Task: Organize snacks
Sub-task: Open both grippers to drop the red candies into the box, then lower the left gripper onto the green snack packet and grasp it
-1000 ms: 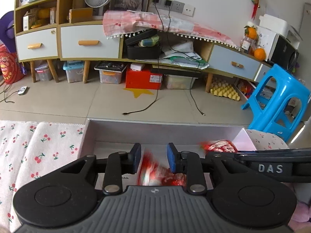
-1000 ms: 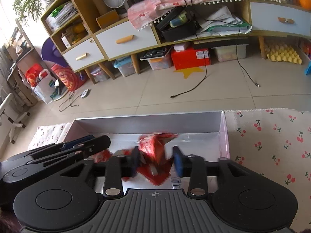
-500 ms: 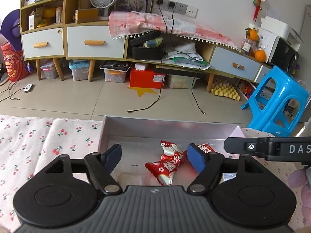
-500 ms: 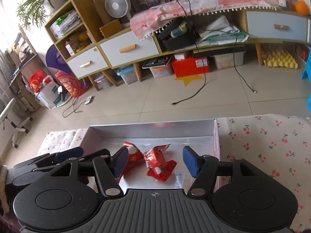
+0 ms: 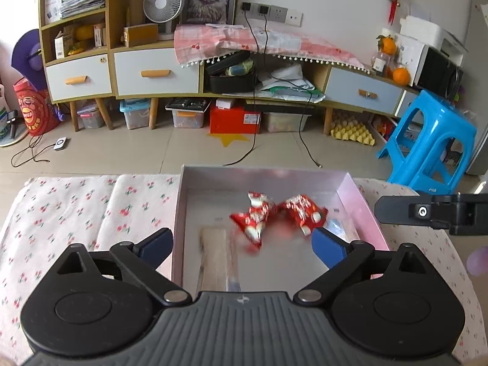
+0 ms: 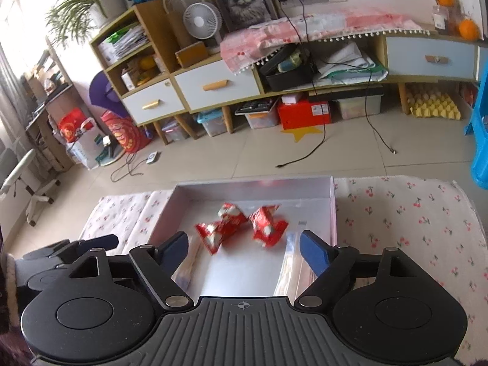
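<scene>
Two red snack packets lie side by side in the silver box (image 5: pixel 180 213): one on the left (image 5: pixel 253 218) and one on the right (image 5: pixel 303 212). The right wrist view shows the same box (image 6: pixel 332 210) and the packets (image 6: pixel 221 228) (image 6: pixel 267 224). A pale wrapped snack bar (image 5: pixel 216 259) lies near the box's front; the right wrist view shows two bars (image 6: pixel 190 263) (image 6: pixel 289 271). My left gripper (image 5: pixel 242 245) is open and empty above the box's near end. My right gripper (image 6: pixel 244 248) is open and empty, also above the box.
The box sits on a cherry-print cloth (image 5: pixel 76 210) over the table. The right gripper's arm (image 5: pixel 427 213) juts in at the right of the left wrist view. Beyond the table edge are tiled floor, a blue stool (image 5: pixel 427 140) and low cabinets (image 5: pixel 152 73).
Both grippers were shut on red packets a second ago. They opened, left the packets in the box, and have pulled back and up.
</scene>
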The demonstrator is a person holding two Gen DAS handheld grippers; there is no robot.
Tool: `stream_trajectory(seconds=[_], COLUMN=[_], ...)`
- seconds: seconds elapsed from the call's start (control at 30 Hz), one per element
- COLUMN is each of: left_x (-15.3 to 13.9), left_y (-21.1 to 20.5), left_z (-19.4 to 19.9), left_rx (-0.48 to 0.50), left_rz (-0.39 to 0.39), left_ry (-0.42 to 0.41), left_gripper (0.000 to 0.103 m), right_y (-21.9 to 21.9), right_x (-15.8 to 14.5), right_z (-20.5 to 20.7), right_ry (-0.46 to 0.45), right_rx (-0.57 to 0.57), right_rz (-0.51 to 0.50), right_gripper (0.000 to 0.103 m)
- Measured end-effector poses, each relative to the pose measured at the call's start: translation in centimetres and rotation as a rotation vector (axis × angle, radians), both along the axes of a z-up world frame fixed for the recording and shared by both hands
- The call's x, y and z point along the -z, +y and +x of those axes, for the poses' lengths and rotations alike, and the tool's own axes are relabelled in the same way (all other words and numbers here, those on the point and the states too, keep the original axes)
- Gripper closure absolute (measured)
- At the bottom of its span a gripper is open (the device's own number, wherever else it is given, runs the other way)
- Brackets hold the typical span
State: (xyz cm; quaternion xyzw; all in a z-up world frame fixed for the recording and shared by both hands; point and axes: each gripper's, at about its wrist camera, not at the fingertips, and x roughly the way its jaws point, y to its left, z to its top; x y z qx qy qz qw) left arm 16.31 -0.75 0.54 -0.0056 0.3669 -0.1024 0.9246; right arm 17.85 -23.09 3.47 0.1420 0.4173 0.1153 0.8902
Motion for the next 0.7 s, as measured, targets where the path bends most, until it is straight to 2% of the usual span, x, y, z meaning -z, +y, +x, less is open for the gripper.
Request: stream_trajectory(seconds=[0.3,0.5,0.7], left_x=[-0.5,-1.2,0.2], left_y=[0.7,1.5,1.2], left_z=[-4.2,-7.0,-10.2], left_rx=[-0.036,-0.075,-0.066], left_rz=[0.024,-0.012,-0.011], left_ry=[0.045,0.069,0.074], left_gripper=[0.003,0.001,0.001], right_y=[1.6,2.1,2.5], right_x=[-0.1,-0.2,1.3], right_z=[-5.3,-8.7,-12.1], right_ry=[0.026,0.038,0.067], right_rx=[-0.055,-0.056,-0.066], right_rz=[-0.049,-0.091,-0.111], right_gripper=[0.018,0.015,0.014])
